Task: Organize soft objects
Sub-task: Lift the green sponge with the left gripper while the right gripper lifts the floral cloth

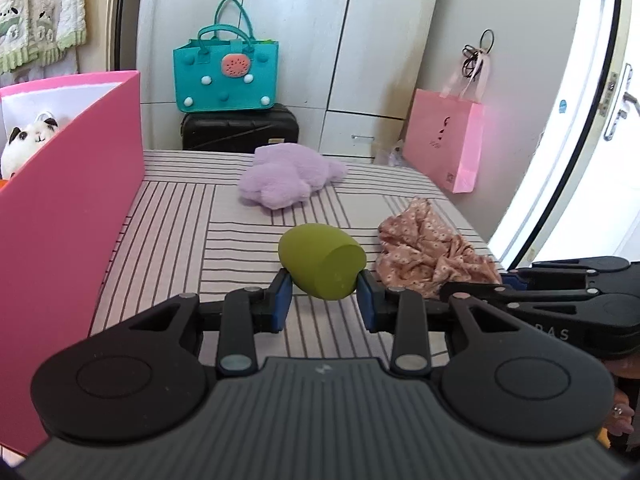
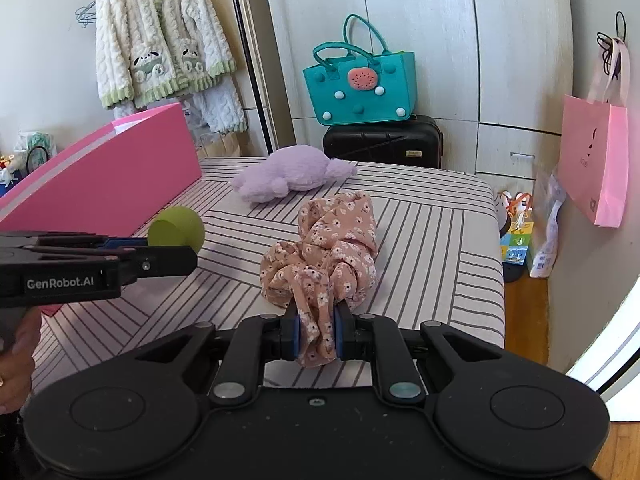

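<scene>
My left gripper (image 1: 323,294) is shut on a green egg-shaped sponge (image 1: 322,261), held just above the striped bed (image 1: 240,248); the sponge also shows in the right wrist view (image 2: 178,227). My right gripper (image 2: 316,332) is shut on a pink floral cloth (image 2: 324,248), whose bulk lies crumpled on the bed; it shows in the left wrist view (image 1: 432,252) too. A purple plush toy (image 1: 288,180) lies further back on the bed. The right gripper is to the right of the left one.
A tall pink box (image 1: 72,216) stands along the bed's left edge with a panda plush (image 1: 24,144) inside. A teal bag (image 1: 226,72) sits on a black suitcase (image 1: 240,128) behind the bed. A pink paper bag (image 1: 444,140) hangs at the right wall.
</scene>
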A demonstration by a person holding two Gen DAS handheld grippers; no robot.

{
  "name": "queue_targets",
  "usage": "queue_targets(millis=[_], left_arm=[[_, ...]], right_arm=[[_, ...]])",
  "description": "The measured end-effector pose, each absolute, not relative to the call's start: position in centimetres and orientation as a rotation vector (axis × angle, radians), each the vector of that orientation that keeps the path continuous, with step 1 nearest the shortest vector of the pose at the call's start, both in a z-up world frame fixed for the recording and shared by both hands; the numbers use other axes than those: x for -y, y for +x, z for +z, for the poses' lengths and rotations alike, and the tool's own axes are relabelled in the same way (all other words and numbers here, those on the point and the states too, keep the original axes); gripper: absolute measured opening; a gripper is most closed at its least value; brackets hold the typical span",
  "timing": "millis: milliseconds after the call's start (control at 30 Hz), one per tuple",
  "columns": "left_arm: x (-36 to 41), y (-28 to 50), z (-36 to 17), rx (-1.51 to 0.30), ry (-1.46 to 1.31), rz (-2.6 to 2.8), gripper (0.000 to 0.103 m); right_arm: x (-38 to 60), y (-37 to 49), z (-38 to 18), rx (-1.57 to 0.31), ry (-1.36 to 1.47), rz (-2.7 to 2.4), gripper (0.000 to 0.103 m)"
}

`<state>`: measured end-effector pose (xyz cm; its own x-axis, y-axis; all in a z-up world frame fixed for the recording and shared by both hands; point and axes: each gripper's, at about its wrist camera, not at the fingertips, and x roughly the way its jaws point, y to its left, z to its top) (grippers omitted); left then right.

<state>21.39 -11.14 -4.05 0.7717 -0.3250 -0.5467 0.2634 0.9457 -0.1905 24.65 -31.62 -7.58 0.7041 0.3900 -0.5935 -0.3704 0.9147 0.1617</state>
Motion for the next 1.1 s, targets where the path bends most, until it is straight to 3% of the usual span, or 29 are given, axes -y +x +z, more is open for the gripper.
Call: queue_targets(millis=[800,1100], left_arm=[[6.6,16.2,1.9,-0.693,0.017,-0.509,0.033],[3.6,14.4,4.8,-0.725,0.066,-0.536,0.033]], right_arm=[[28.6,18.7,-1.8,-0.594,0.009,0.523,0.018],[25.8,17.2,0.2,-0.654,0.024,0.570,0.020]])
